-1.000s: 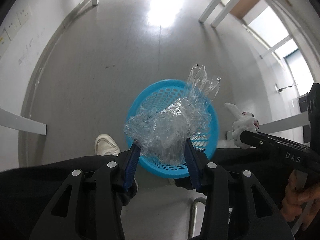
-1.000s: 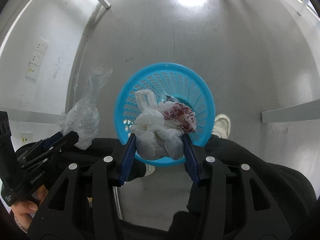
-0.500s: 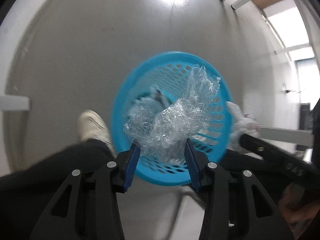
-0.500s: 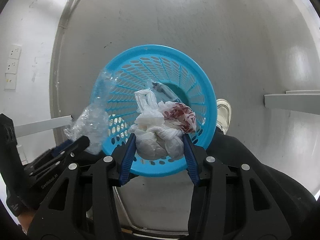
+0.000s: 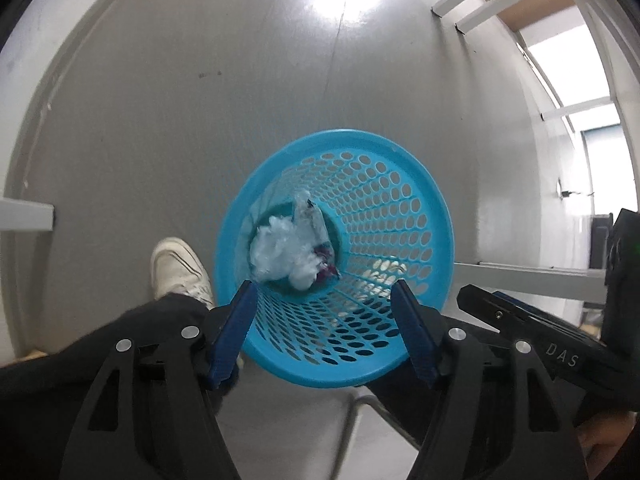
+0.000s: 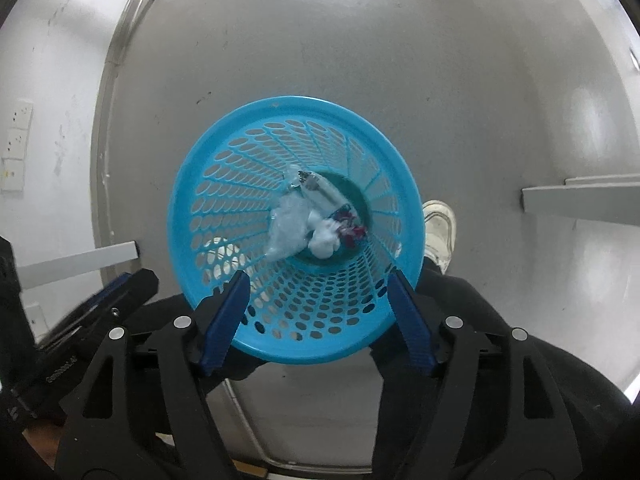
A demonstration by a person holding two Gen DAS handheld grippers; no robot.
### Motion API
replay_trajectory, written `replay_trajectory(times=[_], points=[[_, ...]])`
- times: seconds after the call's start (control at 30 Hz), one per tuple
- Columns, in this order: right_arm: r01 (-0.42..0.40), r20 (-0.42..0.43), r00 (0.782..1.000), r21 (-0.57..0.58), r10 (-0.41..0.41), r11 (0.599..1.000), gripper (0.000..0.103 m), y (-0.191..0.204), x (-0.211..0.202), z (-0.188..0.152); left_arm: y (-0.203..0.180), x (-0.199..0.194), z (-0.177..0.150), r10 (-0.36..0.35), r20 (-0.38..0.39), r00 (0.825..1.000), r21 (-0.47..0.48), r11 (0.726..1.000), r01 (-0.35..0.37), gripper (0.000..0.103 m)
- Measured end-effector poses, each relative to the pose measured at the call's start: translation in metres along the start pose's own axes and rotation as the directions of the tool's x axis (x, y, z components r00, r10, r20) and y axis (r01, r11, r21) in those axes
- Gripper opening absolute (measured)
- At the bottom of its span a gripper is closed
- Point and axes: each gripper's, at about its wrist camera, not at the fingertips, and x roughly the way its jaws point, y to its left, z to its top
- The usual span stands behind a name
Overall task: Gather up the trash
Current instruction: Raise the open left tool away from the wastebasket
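Both sets of jaws stand wide apart and hold nothing: the left gripper (image 5: 324,336) and the right gripper (image 6: 318,322) hang over the round blue perforated plastic basket (image 6: 224,184). Straight ahead between the blue pads, at its bottom, lie crumpled clear plastic film (image 6: 286,232) and a knotted white bag with red print (image 6: 330,236) (touching each other). A white sneaker (image 5: 178,270) stands on the grey floor (image 5: 200,100) beside the basket.

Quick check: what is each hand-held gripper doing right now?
Left hand-held gripper: open, empty, above the blue basket.
Right hand-held gripper: open, empty.
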Motion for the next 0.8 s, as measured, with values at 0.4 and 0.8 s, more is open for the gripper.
replay_trajectory(times=[0.4,0.8], points=[[-0.006,0.095,0.995,-0.069,0.012,0.998,0.071,0.015,-0.033,-0.018,0.008,-0.041,-0.012,0.091,0.114,0.989,0.014,0.996,-0.093,0.069],[0.053,0.287,0.958,-0.169,-0.003,0.984,0.079,0.034,-0.095,-0.061,0.0,-0.103,-0.041,-0.042,0.24,0.97,0.084,0.996,0.022,0.069]])
